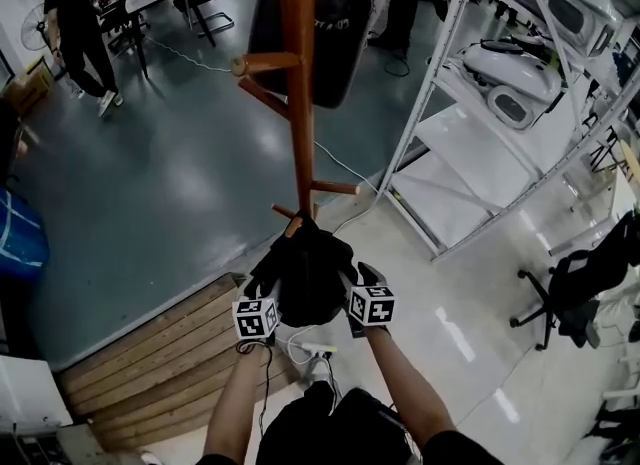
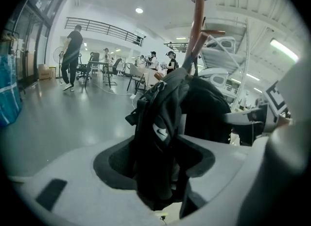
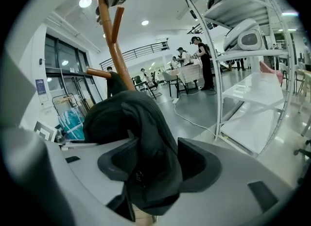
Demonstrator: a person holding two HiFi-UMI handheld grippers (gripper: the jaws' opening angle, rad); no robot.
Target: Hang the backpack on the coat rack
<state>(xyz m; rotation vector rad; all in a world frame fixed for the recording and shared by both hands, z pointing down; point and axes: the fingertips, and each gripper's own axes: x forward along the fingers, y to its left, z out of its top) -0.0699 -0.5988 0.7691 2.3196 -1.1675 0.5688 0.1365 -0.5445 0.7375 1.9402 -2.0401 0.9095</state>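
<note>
A black backpack (image 1: 305,273) hangs low against the wooden coat rack (image 1: 297,103), its top by the pole's lowest pegs (image 1: 336,189); I cannot tell whether its loop is over a peg. My left gripper (image 1: 268,291) is at its left side and my right gripper (image 1: 352,281) at its right. In the left gripper view a strap of the backpack (image 2: 163,123) runs between the wide-spread jaws of the left gripper (image 2: 158,164) without being pinched. In the right gripper view a fold of the backpack (image 3: 138,137) drapes between the spread jaws of the right gripper (image 3: 155,164).
A second dark bag (image 1: 330,13) hangs high on the rack. Metal shelving (image 1: 480,153) with white devices stands to the right, an office chair (image 1: 575,283) beyond it. A wooden pallet (image 1: 150,353) and a power strip (image 1: 318,353) lie below. A person (image 1: 80,33) walks at far left.
</note>
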